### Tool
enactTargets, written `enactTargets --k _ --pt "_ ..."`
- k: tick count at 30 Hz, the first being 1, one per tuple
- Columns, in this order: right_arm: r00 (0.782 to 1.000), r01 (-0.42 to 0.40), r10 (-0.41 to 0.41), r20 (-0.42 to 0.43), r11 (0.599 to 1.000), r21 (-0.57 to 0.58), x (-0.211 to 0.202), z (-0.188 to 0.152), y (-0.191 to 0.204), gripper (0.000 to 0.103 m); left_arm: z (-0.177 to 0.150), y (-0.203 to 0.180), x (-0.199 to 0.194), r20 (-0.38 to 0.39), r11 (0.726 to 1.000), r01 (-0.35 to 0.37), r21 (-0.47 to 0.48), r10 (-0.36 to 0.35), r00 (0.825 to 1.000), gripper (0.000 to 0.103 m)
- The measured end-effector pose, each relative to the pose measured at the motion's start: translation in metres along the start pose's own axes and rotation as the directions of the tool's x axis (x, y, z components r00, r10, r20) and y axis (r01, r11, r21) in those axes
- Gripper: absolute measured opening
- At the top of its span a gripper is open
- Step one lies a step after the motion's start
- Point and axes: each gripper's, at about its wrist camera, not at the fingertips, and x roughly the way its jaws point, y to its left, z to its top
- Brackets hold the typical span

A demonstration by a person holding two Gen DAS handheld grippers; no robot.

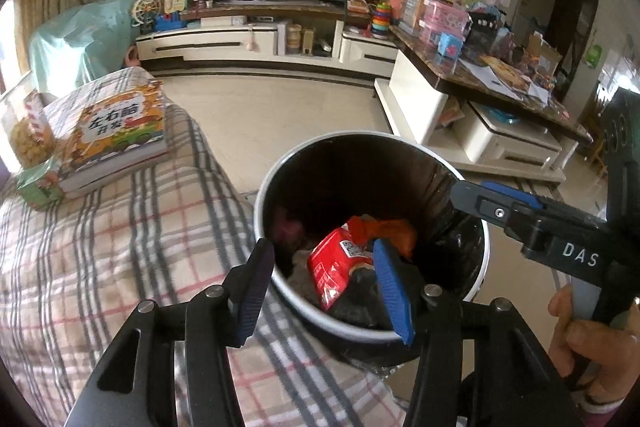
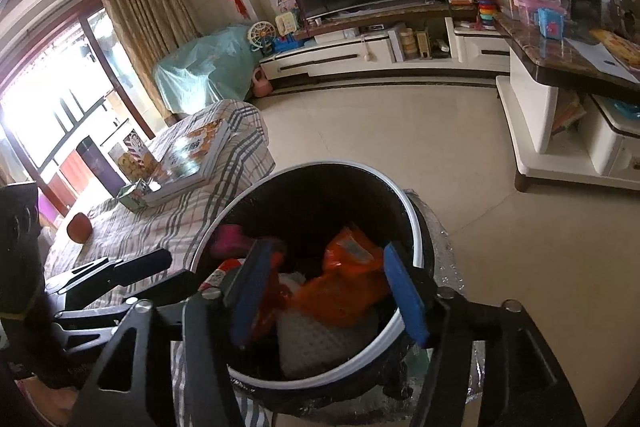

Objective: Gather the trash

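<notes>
A black trash bin with a white rim stands beside the plaid-covered seat. Inside lie a red snack packet, an orange wrapper, a pink scrap and a white textured sheet. My left gripper hangs over the bin's near rim, jaws apart, with the red packet lying loose below them. My right gripper hovers over the bin, jaws wide, the orange wrapper resting in the bin beneath. The left wrist view shows the right gripper reaching over the bin's right rim, held by a hand.
On the plaid cover sit a thick children's book, a snack jar, a small green box and a red round item. A cluttered coffee table stands right, a TV cabinet behind, tiled floor between.
</notes>
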Motion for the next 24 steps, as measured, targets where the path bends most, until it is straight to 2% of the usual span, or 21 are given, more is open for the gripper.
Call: enactTargets --k 10,14,15,17,24 --pt "0.997 -0.037 0.034 0.073 0.998 0.041 -0.039 -0.024 0.021 0.087 -0.049 0.027 -0.057 0.074 0.994 0.019 -0.106 -0.011 0.997 0.06" --pt "0.994 -0.053 0.046 0.1 0.996 0.076 -0.053 -0.044 0.031 0.094 -0.077 0.041 -0.086 0.121 0.987 -0.011 -0.16 0.03 0.992 0.071" --pt "0.993 -0.054 0.045 0.108 0.995 0.081 -0.057 -0.052 0.035 0.095 -0.085 0.042 -0.093 0.135 0.985 -0.024 -0.172 0.048 0.99 0.078" --pt "0.991 -0.05 0.039 0.125 0.995 0.089 -0.063 -0.066 0.041 0.101 -0.102 0.047 -0.107 0.166 0.98 -0.035 -0.196 0.068 0.984 0.083" --pt "0.985 0.016 -0.024 0.172 0.999 0.049 -0.076 -0.107 0.062 0.102 -0.151 0.046 -0.139 0.214 0.978 -0.09 -0.188 0.13 0.968 0.085"
